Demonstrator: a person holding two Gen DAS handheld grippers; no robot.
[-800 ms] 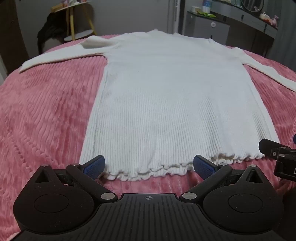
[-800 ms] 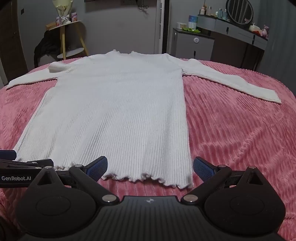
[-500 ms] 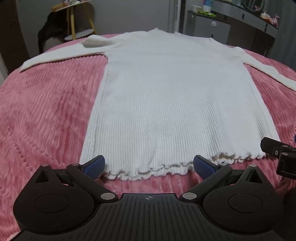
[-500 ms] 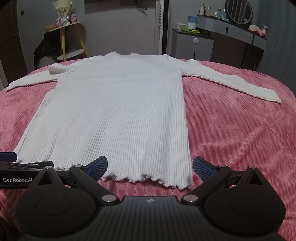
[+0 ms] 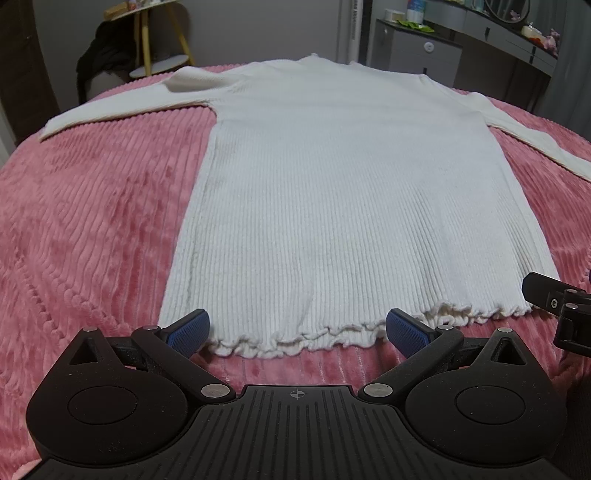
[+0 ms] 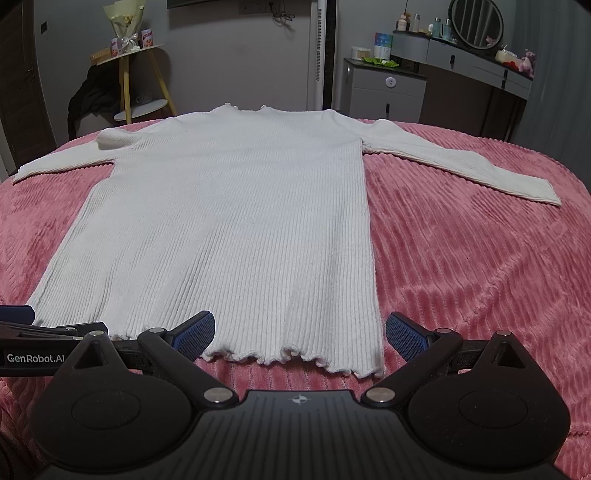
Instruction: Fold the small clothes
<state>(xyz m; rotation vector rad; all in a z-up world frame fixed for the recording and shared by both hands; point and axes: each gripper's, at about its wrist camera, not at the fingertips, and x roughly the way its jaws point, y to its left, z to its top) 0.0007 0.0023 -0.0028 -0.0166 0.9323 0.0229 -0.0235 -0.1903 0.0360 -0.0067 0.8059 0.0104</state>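
Observation:
A white ribbed long-sleeved sweater (image 5: 332, 184) lies flat and face up on a pink ribbed blanket (image 5: 92, 221), sleeves spread to both sides, frilled hem toward me. It also shows in the right wrist view (image 6: 229, 229). My left gripper (image 5: 297, 330) is open and empty, just short of the hem's left half. My right gripper (image 6: 299, 332) is open and empty at the hem's right half. Each gripper shows at the edge of the other's view, the right one (image 5: 554, 314) and the left one (image 6: 33, 347).
The pink blanket (image 6: 461, 266) covers the whole bed. Behind the bed stand a yellow-legged side table (image 6: 129, 74) with dark clothes beside it, a grey cabinet (image 6: 384, 88), and a dresser with a round mirror (image 6: 476, 22).
Both grippers have barely moved. The right gripper's edge has slid slightly right in the left wrist view. The sweater lies as before.

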